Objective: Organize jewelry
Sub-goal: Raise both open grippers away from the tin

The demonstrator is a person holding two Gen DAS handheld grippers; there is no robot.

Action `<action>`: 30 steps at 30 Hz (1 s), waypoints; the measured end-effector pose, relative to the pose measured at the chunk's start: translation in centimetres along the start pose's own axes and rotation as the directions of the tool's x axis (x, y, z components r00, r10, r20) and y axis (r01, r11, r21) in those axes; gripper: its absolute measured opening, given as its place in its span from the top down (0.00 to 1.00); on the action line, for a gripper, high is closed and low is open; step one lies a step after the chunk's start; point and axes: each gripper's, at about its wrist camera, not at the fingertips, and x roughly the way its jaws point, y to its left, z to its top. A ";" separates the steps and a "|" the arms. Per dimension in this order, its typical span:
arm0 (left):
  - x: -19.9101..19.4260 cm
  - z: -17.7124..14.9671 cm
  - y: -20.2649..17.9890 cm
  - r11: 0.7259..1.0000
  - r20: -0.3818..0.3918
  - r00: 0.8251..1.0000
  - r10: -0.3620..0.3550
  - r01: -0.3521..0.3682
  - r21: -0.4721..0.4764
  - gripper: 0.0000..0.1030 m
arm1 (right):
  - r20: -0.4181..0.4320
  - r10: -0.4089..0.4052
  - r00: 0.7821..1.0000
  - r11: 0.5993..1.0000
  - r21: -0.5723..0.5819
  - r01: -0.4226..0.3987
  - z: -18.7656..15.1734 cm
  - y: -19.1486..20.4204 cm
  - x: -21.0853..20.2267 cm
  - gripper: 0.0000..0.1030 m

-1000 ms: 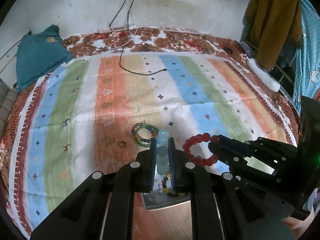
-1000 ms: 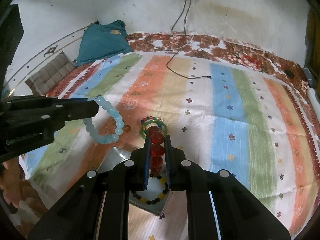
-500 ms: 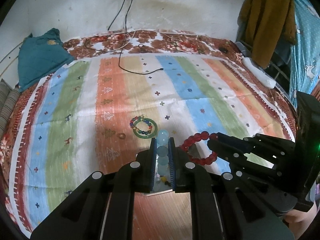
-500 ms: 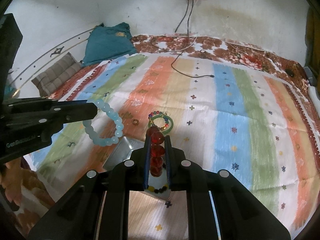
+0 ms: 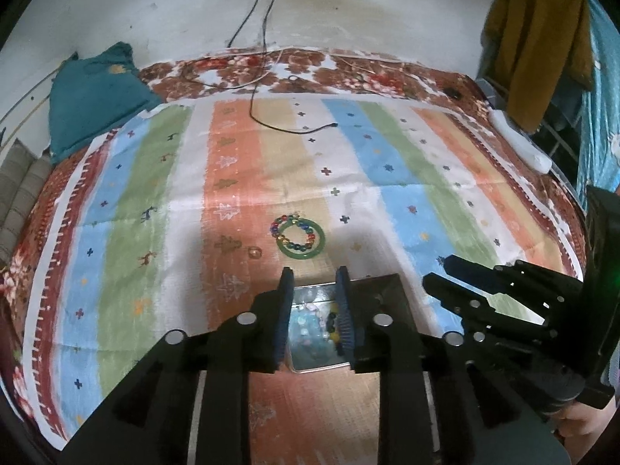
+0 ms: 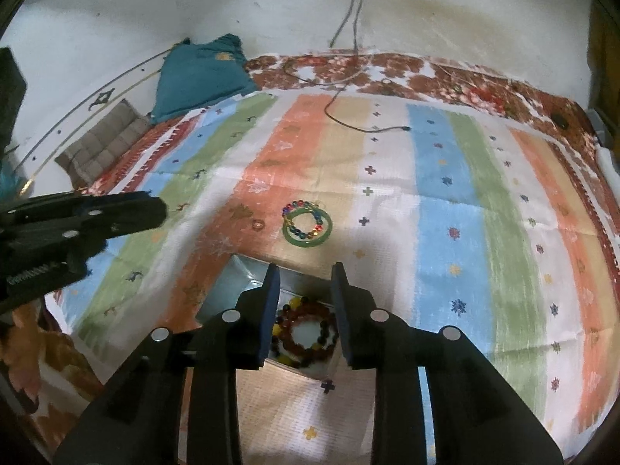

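A shallow metal tray (image 5: 310,298) (image 6: 248,275) lies on the striped cloth under both grippers. My left gripper (image 5: 314,285) is open and empty above it; pale blue beads (image 5: 306,323) lie in the tray between its fingers. My right gripper (image 6: 304,279) is open and empty; a red bead bracelet (image 6: 306,329) lies in the tray below it with dark and yellow beads. A green bangle (image 5: 300,237) (image 6: 307,228) with a multicoloured bead bracelet inside it lies just beyond the tray. A small ring (image 5: 254,251) (image 6: 257,224) lies to its left.
The bed is covered with a striped cloth (image 5: 387,178). A black cable (image 5: 294,128) runs from the wall socket onto it. A teal pillow (image 5: 93,93) sits at the far left. Clothes (image 5: 534,38) hang at the right.
Both grippers opened. The pale blue bracelet left the left gripper and the red bracelet left the right gripper; both now lie in the tray. Both grippers have risen.
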 end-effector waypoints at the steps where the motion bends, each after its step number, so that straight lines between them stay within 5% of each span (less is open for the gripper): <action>1: 0.0 0.0 0.1 1.000 0.000 1.000 0.001 -0.001 -0.005 0.75 | -0.004 -0.002 1.000 1.000 0.007 0.002 0.0 -0.1 0.1 0.72; 30: 4.9 3.2 2.1 0.997 -0.075 0.995 0.060 -0.064 -0.045 0.43 | -0.095 -0.045 0.994 0.998 0.046 0.049 2.5 -1.7 4.3 0.42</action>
